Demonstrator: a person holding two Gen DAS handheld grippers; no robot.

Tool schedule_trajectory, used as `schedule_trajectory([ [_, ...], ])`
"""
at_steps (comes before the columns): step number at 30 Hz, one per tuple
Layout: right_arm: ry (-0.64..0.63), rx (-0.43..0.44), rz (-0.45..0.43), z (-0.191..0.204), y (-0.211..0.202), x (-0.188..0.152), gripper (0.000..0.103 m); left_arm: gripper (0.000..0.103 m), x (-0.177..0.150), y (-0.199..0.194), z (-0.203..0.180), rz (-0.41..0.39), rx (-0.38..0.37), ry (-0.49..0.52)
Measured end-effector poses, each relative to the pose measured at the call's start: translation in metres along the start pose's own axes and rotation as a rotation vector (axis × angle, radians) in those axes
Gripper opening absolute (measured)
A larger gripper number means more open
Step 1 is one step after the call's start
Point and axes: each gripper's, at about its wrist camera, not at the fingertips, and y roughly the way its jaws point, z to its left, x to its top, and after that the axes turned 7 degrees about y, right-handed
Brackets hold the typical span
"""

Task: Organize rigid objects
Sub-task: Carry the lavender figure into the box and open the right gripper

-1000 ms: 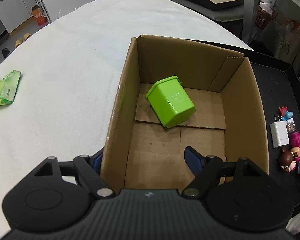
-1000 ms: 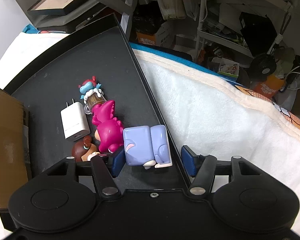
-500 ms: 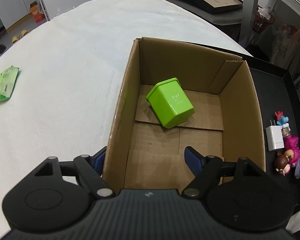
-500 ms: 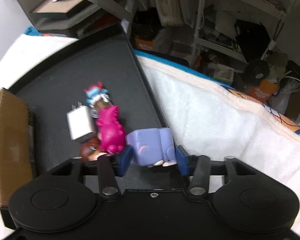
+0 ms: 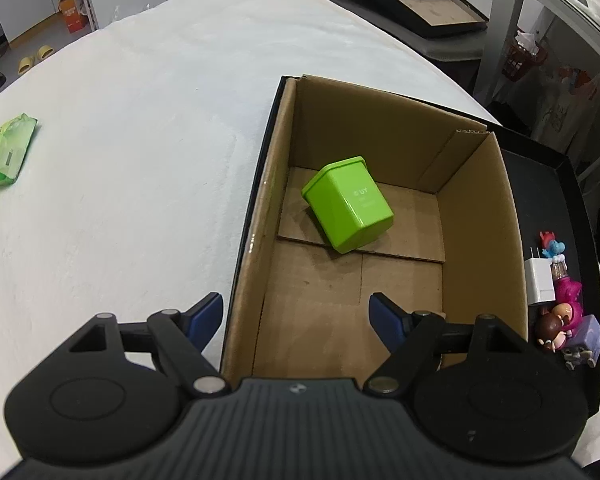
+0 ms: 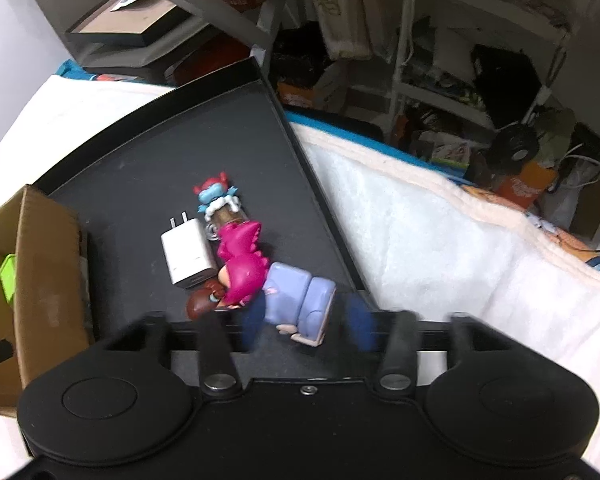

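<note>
A purple block-shaped toy (image 6: 300, 296) lies on the black tray (image 6: 180, 148), tilted, between the fingers of my right gripper (image 6: 307, 326). Those fingers are motion-blurred close on either side of it, and contact cannot be made out. A pink dinosaur figure (image 6: 242, 264), a white charger (image 6: 188, 252), a brown-haired figure (image 6: 202, 304) and a small blue and red figure (image 6: 214, 196) crowd against the toy. My left gripper (image 5: 296, 312) hangs open over the near left wall of the cardboard box (image 5: 480, 220). A green container (image 5: 348, 208) lies tipped over inside the box.
The box stands on the tray's left part, on a white cloth-covered table. A green packet (image 5: 6, 152) lies at the table's far left. Cluttered shelves and a stack of grey trays stand beyond the table's far edge.
My right gripper's fingers have narrowed around the purple toy, which has turned and tilted. The left gripper has risen and drawn back a little above the box, still open.
</note>
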Motion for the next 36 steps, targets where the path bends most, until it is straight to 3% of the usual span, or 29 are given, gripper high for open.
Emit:
schedule_trajectory([
  [10,-0.008,-0.043,0.052,0.017,0.027,0.002,0.052,0.079,0.002,-0.001,0.003,-0.01,-0.03,-0.017],
  [14,-0.007,-0.087,0.044,0.02,0.032,0.003,0.047,0.079,0.002,-0.001,0.006,-0.008,-0.037,-0.027],
  [25,-0.029,-0.048,-0.018,0.035,-0.003,0.008,0.046,0.079,0.002,-0.004,0.009,-0.023,-0.057,-0.04],
  [36,-0.115,0.03,-0.112,0.083,-0.045,0.008,0.046,0.078,-0.001,-0.011,0.018,-0.064,-0.045,-0.06],
])
